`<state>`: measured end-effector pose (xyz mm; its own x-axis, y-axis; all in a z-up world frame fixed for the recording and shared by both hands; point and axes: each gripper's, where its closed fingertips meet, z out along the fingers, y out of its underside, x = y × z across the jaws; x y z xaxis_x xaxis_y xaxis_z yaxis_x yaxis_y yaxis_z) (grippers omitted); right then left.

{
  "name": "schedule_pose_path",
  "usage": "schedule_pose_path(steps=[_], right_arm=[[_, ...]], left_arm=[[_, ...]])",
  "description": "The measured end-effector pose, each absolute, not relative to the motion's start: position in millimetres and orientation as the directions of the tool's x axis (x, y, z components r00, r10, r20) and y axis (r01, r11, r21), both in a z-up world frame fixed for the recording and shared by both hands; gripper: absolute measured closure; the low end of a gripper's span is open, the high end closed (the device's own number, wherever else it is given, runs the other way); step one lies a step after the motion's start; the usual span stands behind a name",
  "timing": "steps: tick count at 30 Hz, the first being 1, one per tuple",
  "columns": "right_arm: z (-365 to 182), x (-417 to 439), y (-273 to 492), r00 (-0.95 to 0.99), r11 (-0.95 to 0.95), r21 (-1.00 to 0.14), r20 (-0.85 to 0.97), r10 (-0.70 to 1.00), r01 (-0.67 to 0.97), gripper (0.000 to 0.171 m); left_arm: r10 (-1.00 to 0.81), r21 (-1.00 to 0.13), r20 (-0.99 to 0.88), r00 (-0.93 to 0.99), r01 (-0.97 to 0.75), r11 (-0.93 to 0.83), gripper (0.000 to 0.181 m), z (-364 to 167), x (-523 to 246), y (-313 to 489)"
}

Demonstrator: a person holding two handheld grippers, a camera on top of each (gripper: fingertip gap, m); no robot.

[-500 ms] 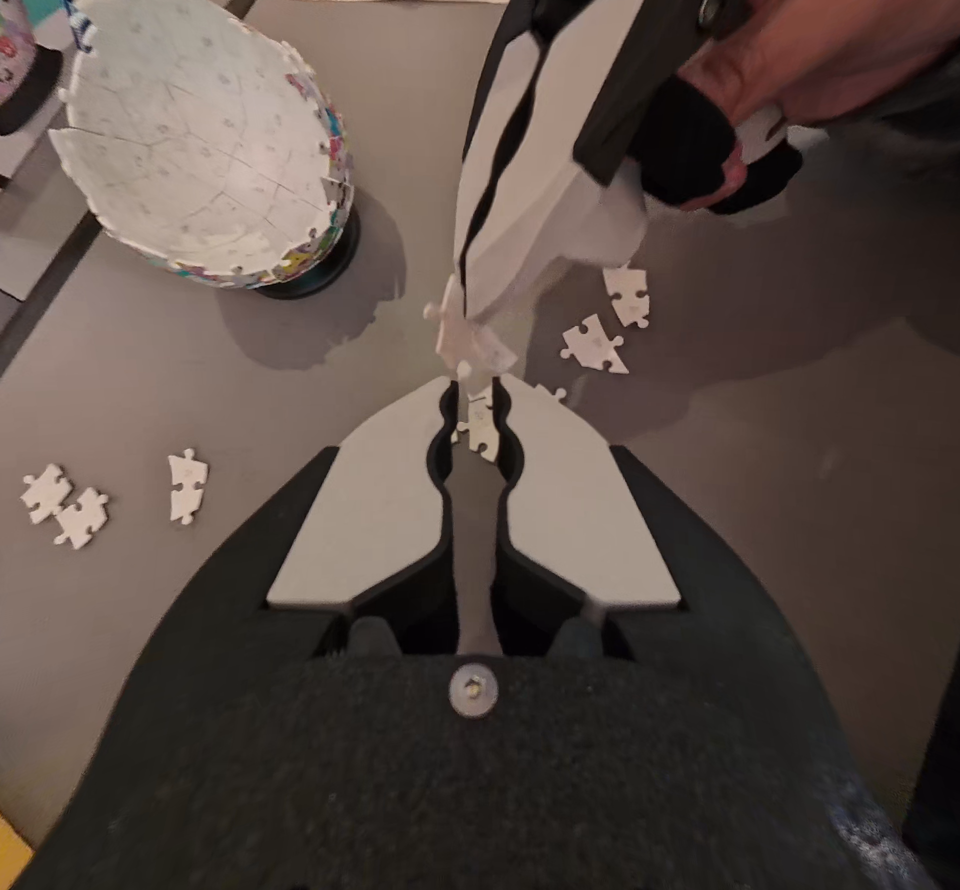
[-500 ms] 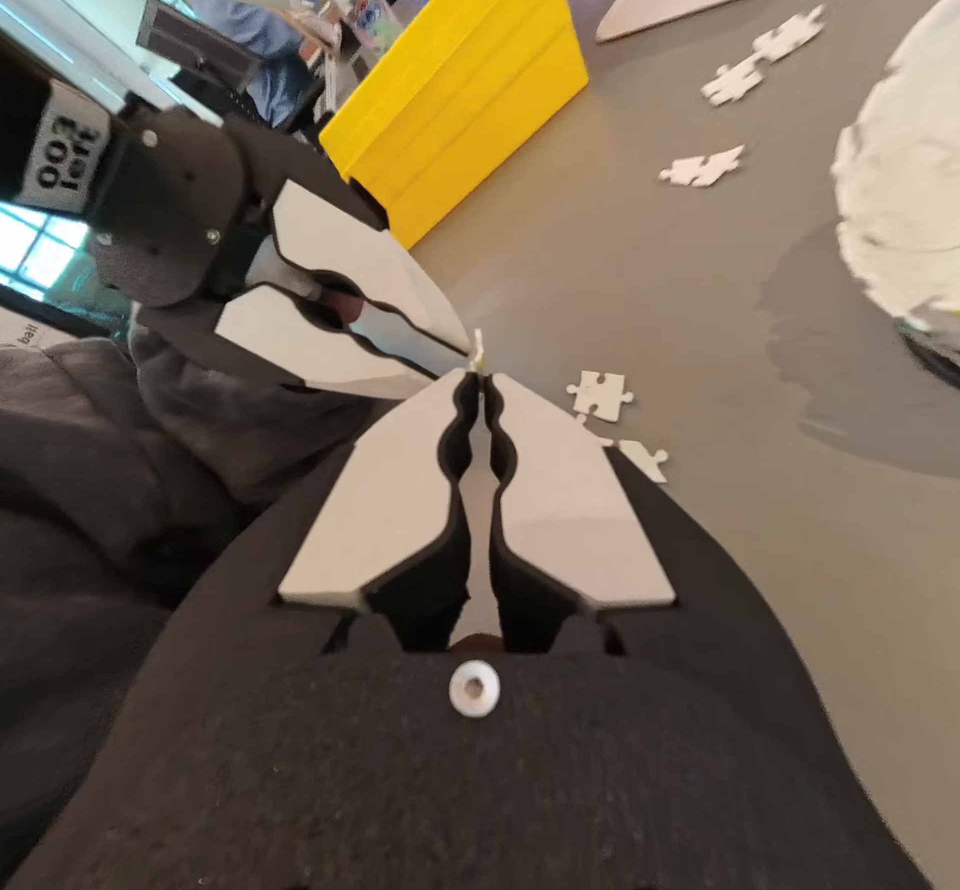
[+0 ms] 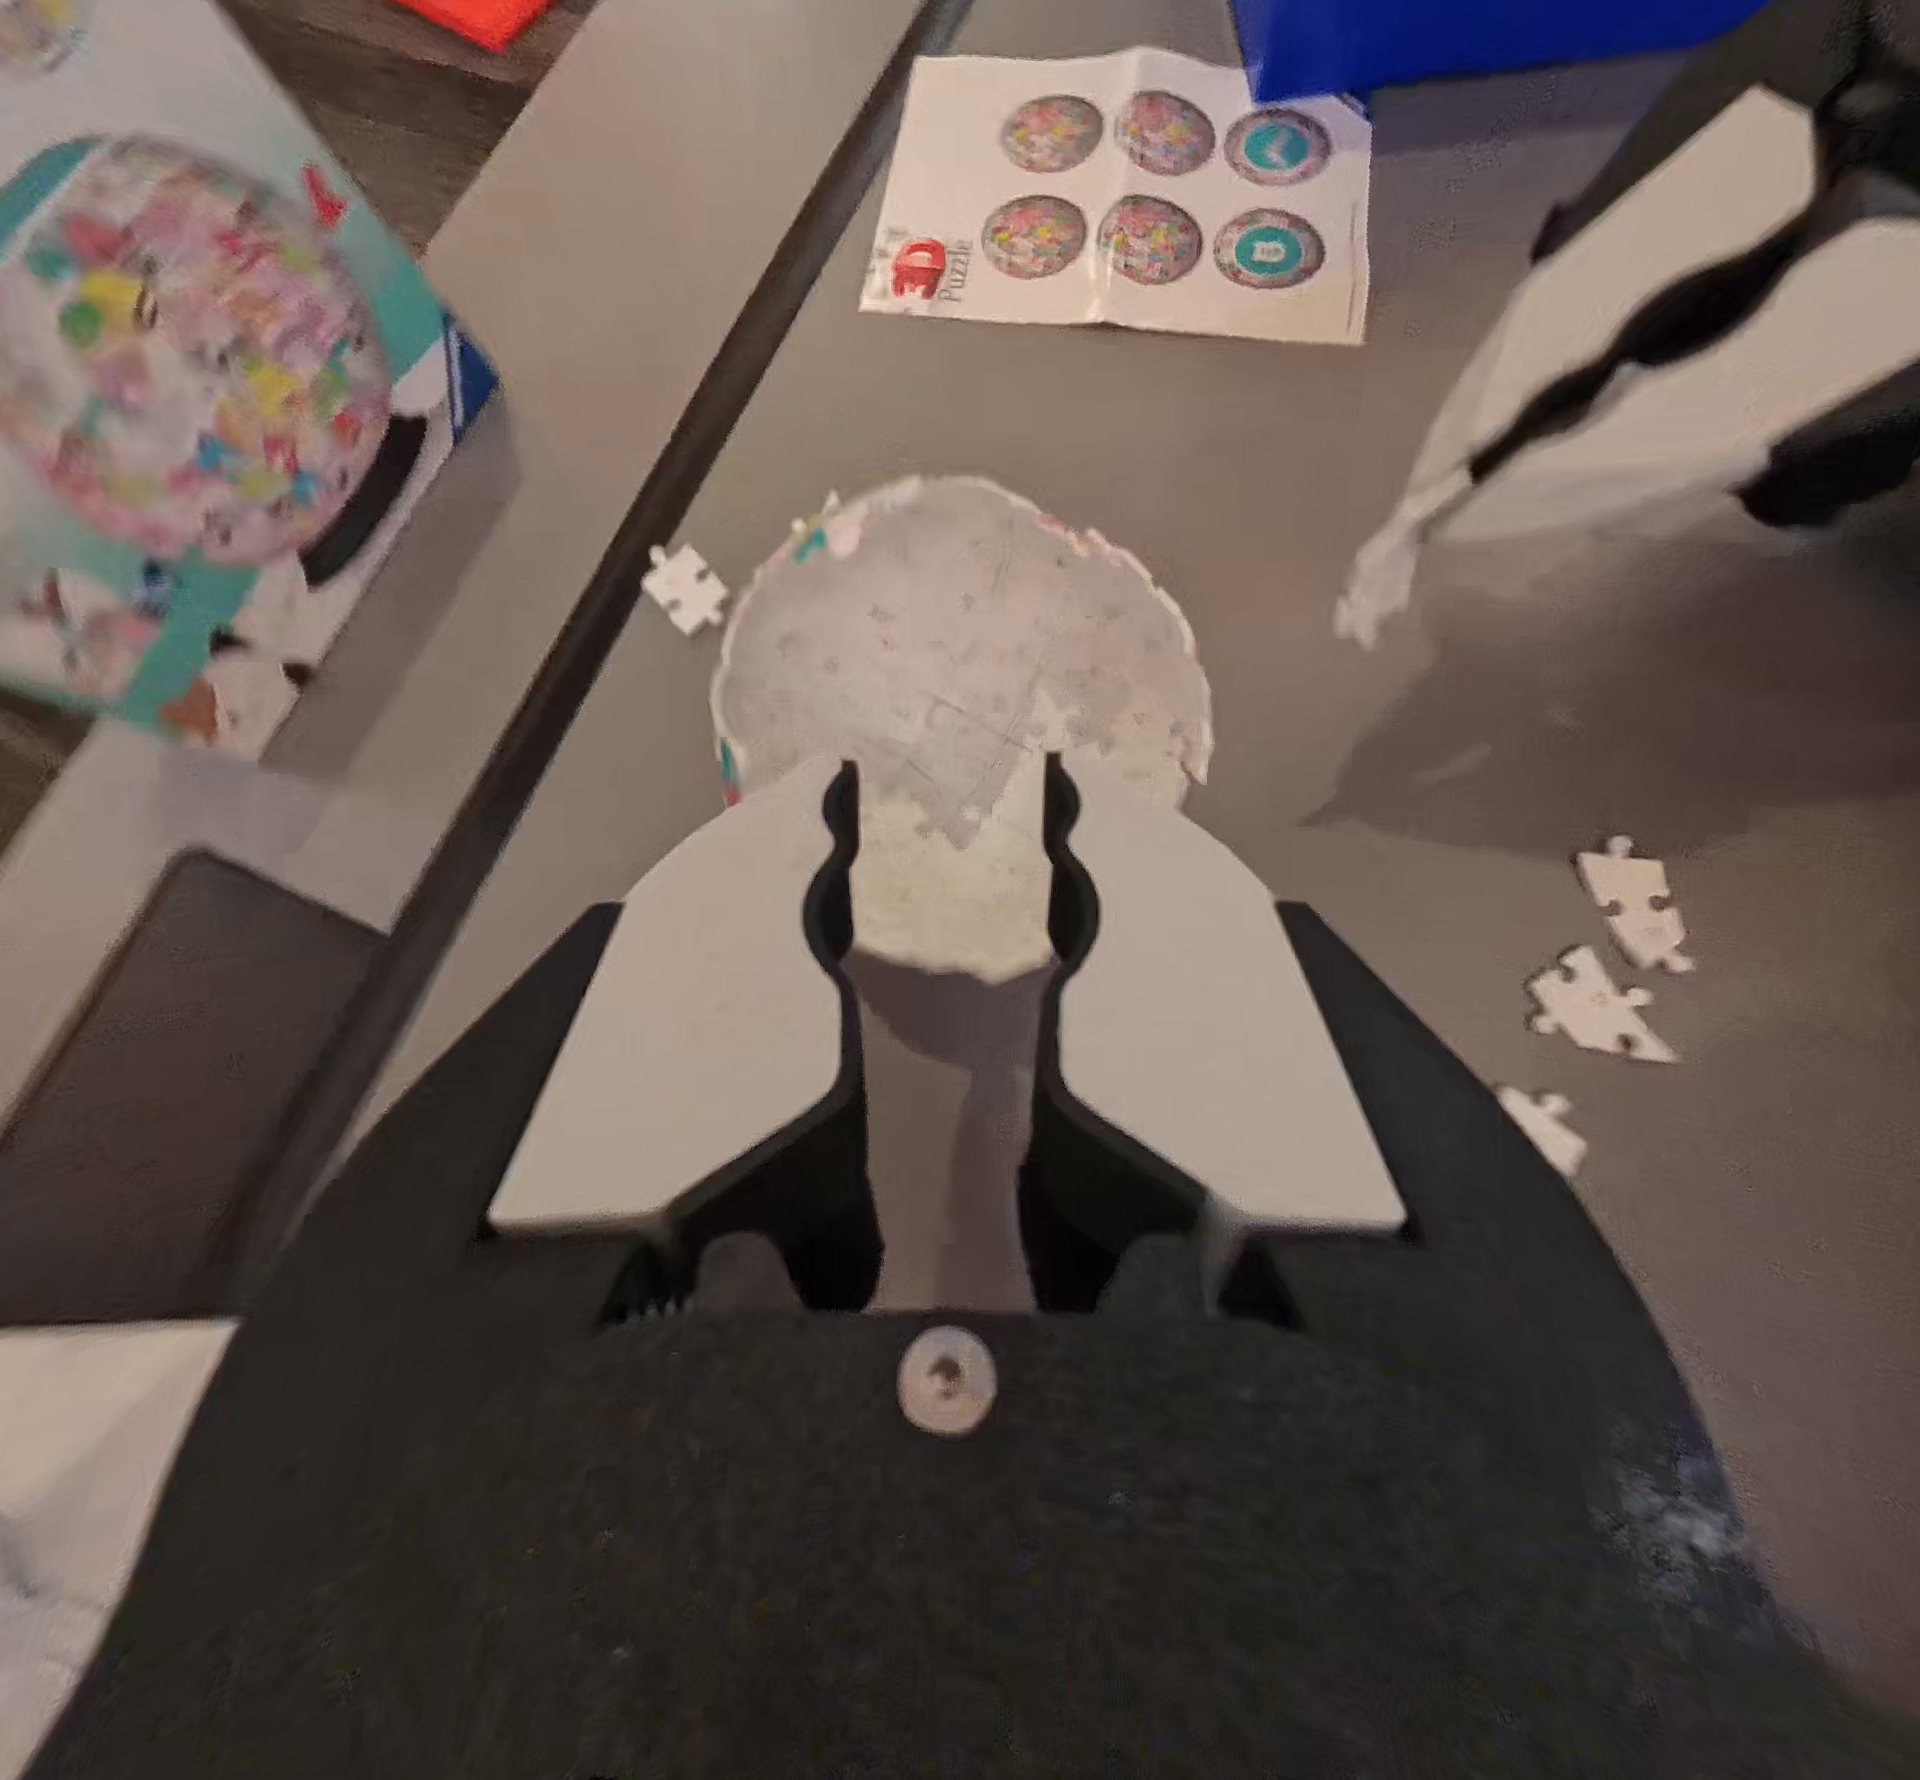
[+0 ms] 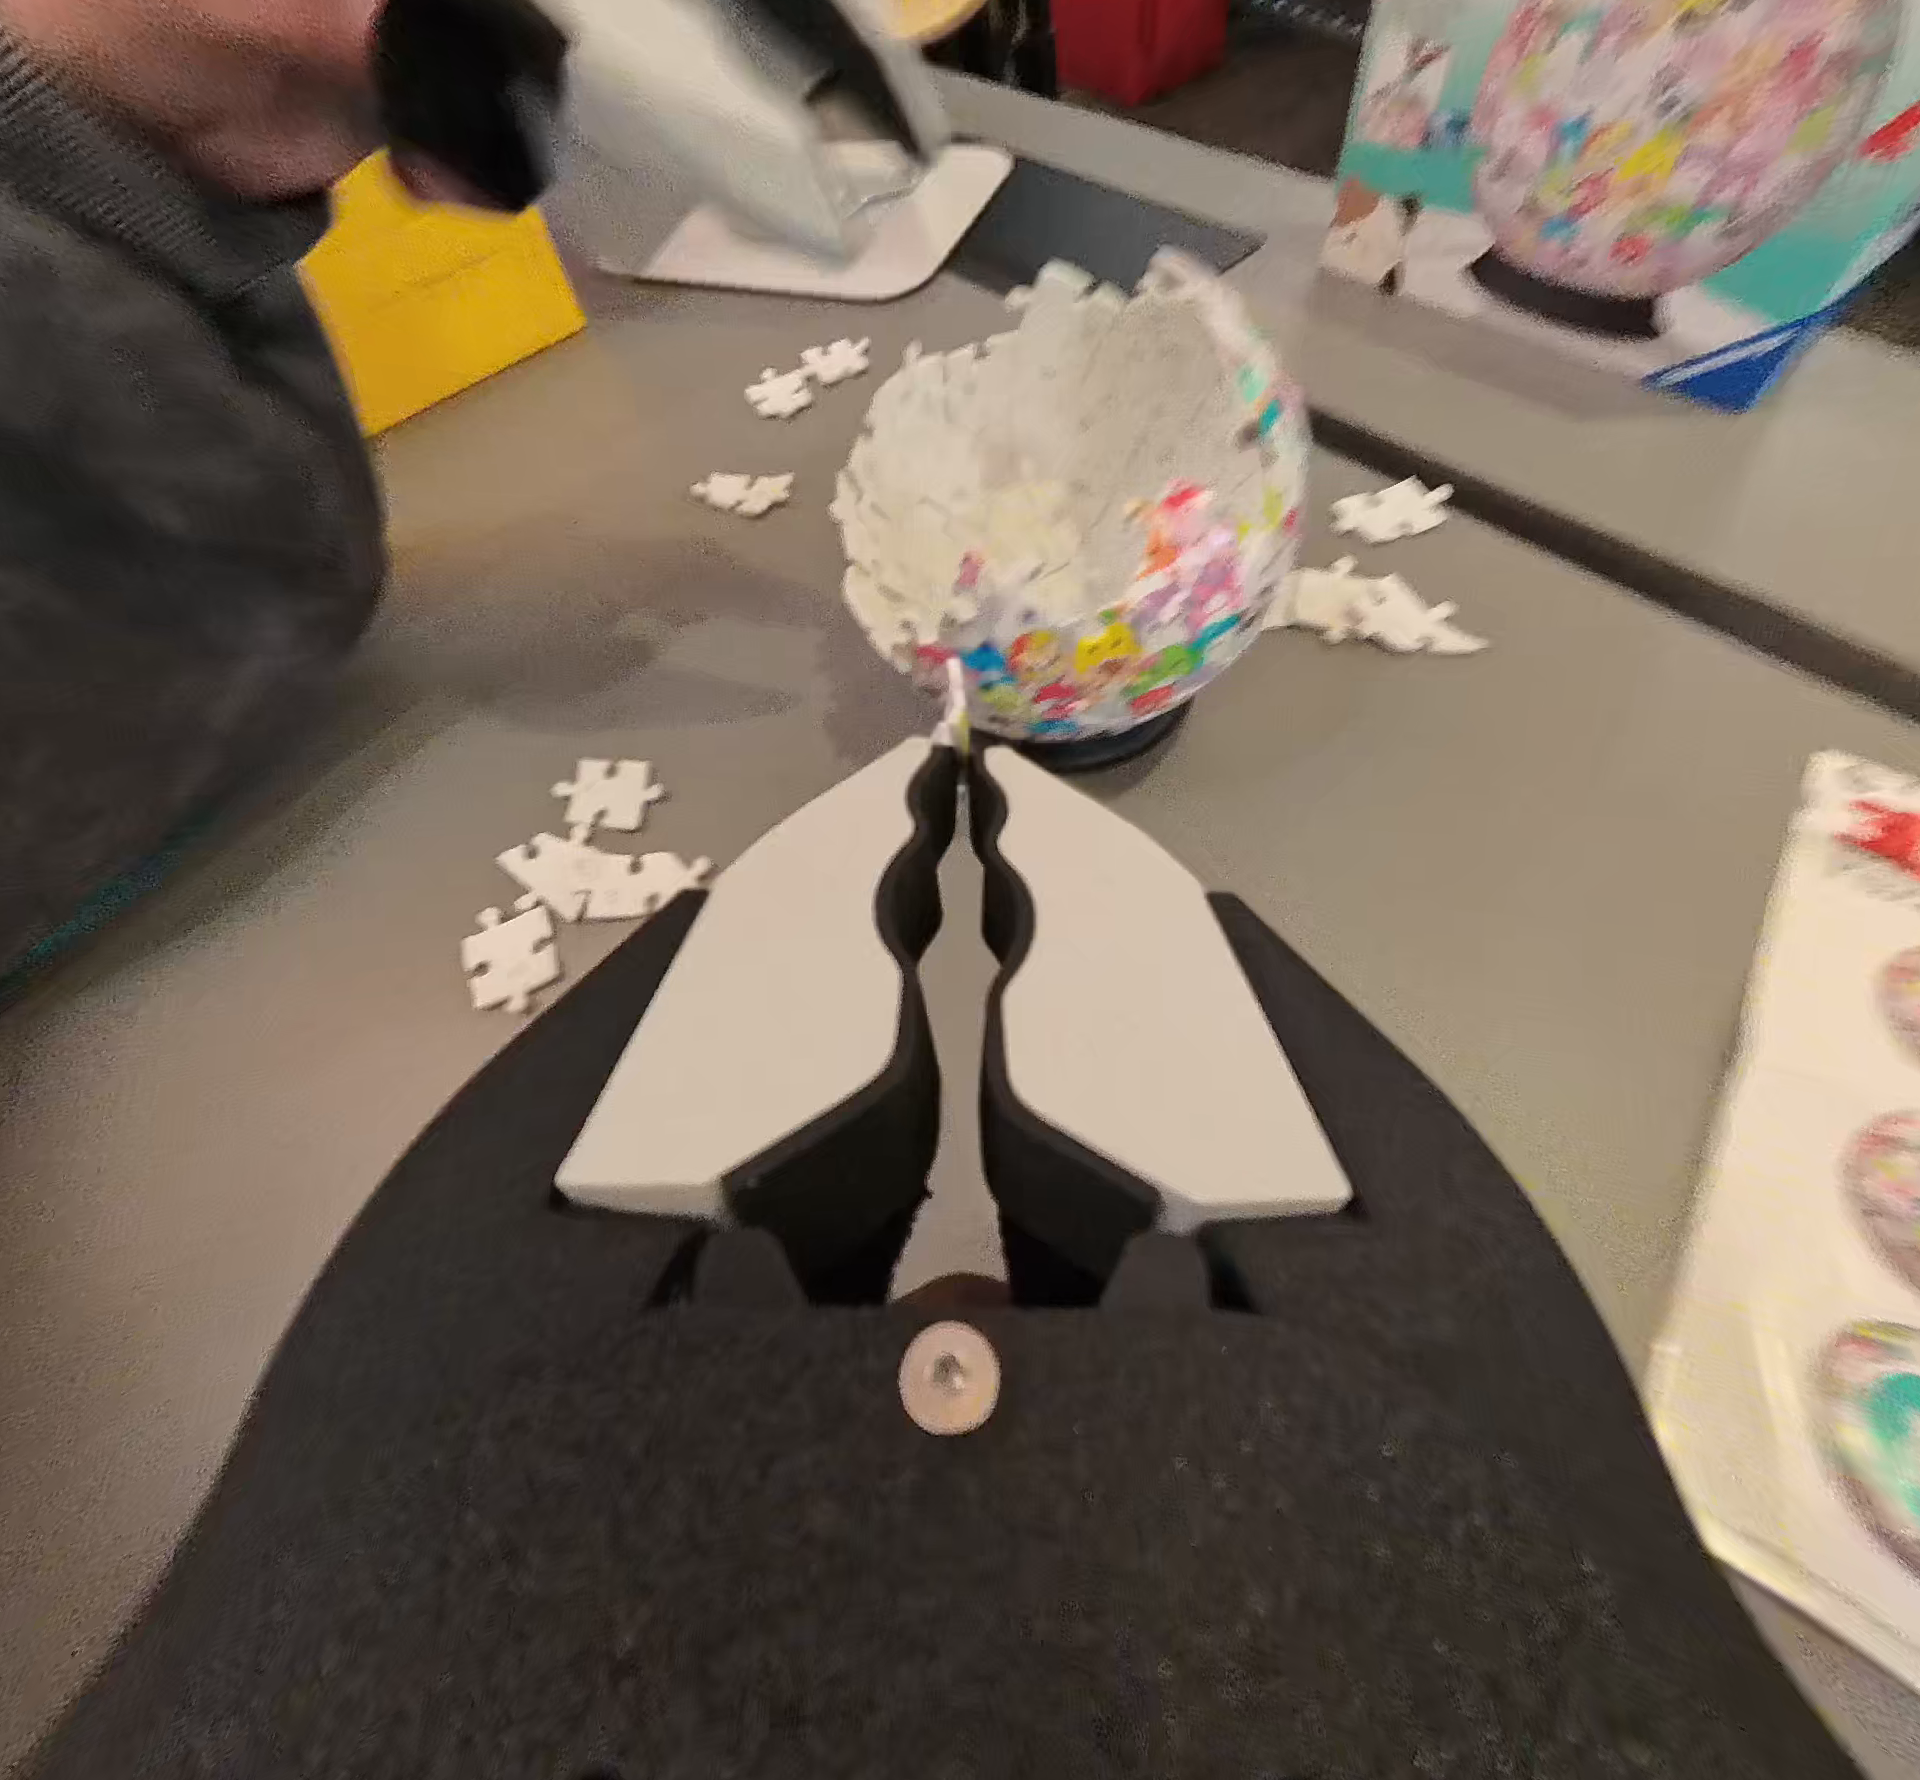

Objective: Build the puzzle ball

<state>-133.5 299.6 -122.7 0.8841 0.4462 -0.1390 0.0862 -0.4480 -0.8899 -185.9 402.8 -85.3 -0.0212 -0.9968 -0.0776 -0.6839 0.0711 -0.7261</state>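
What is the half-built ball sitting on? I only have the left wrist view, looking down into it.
Observer: A black stand, visible under the puzzle ball in the right wrist view.
Operator: Is the right tool really gripping something?
Observer: Yes. The right tool is shut on a white piece, seen edge-on.
Operator: Any spare pieces I'm missing?
Observer: A joined cluster lies beside the ball, on the side toward the puzzle box.
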Motion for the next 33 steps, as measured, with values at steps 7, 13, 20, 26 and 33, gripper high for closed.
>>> schedule_pose_path(steps=[7, 13, 20, 26, 33], right_arm=[[-153, -165, 266, 0.847, -0.452, -0.875, -0.103, 0.521, 0.172, 0.169], [-145, -141, 253, 0.871, -0.432, -0.886, -0.070, 0.486, 0.170, 0.169], [-144, -116, 249, 0.888, -0.444, -0.891, -0.122, 0.443, 0.098, 0.169], [-150, -121, 257, 0.882, -0.457, -0.881, -0.115, 0.457, 0.122, 0.169], [-195, -124, 258, 0.753, -0.775, -0.632, -0.505, 0.423, 0.012, 0.169]], left_arm=[[-0.868, -0.522, -0.397, -0.299, -0.704, 0.481, 0.165, -94, -147, 414], [-0.768, -0.448, -0.539, -0.345, -0.655, 0.608, 0.155, -89, -142, 419], [-0.661, -0.388, -0.677, -0.322, -0.607, 0.693, 0.167, -97, -133, 429], [-0.666, -0.341, -0.653, -0.361, -0.645, 0.684, 0.159, -106, -136, 432], [-0.928, -0.660, -0.334, -0.167, -0.662, 0.356, 0.146, -113, -204, 408]])
